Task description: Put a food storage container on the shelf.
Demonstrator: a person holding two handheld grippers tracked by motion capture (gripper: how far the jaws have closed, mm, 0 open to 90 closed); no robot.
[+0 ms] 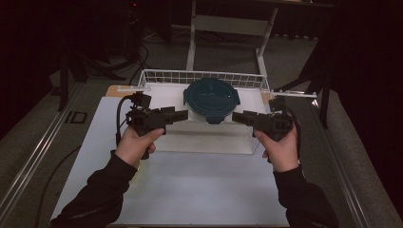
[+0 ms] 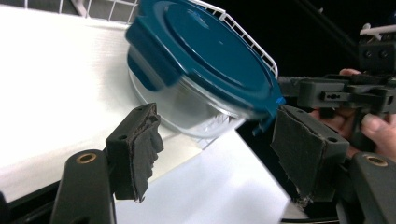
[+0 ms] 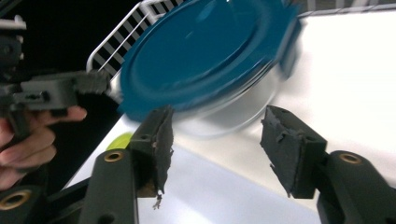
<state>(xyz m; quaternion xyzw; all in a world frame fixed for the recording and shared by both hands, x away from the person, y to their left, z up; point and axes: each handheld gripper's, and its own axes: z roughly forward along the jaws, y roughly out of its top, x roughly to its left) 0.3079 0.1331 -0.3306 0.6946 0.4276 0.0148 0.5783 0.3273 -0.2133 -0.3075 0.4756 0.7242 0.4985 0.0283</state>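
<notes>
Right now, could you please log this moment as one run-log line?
container: teal lid on, in wire basket | left gripper: open, beside container | right gripper: open, beside container | held: nothing

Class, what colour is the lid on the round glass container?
Dark teal-blue lid, clearest in the left gripper view.

A lidded bowl [image 1: 211, 100] is sitting in a wire basket [image 1: 154, 76] on the table [image 1: 199, 190], lying between two grippers.
</notes>
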